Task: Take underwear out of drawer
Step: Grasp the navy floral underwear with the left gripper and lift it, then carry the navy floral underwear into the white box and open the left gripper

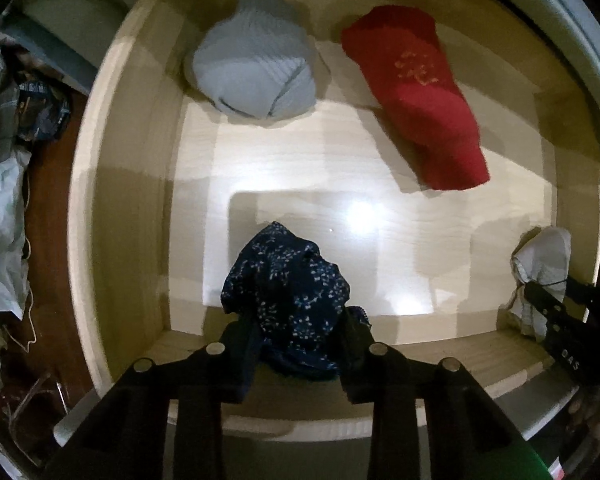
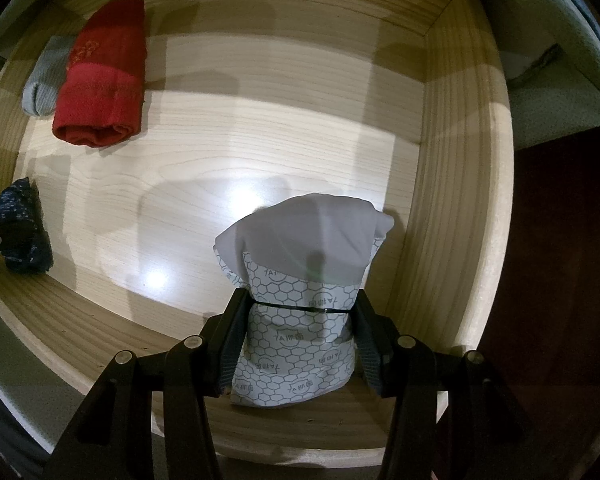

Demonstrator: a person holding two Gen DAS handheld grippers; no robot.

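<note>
My left gripper [image 1: 296,336] is shut on navy speckled underwear [image 1: 288,284], held over the front edge of the light wooden drawer [image 1: 132,160]. My right gripper [image 2: 300,320] is shut on grey underwear with a hexagon print [image 2: 300,280], near the drawer's right front corner. That grey piece and the right gripper also show in the left wrist view [image 1: 540,268]. Rolled red underwear [image 1: 420,96] and light blue-grey ribbed underwear [image 1: 252,60] lie at the back of the drawer. The red roll [image 2: 100,76] and the navy piece [image 2: 20,224] show in the right wrist view.
The drawer's right wall [image 2: 460,200] stands close to my right gripper. Left of the drawer, crumpled clothes and bags [image 1: 4,160] lie on a dark red-brown floor [image 1: 52,240]. A pale cabinet frame [image 1: 560,20] runs behind the drawer.
</note>
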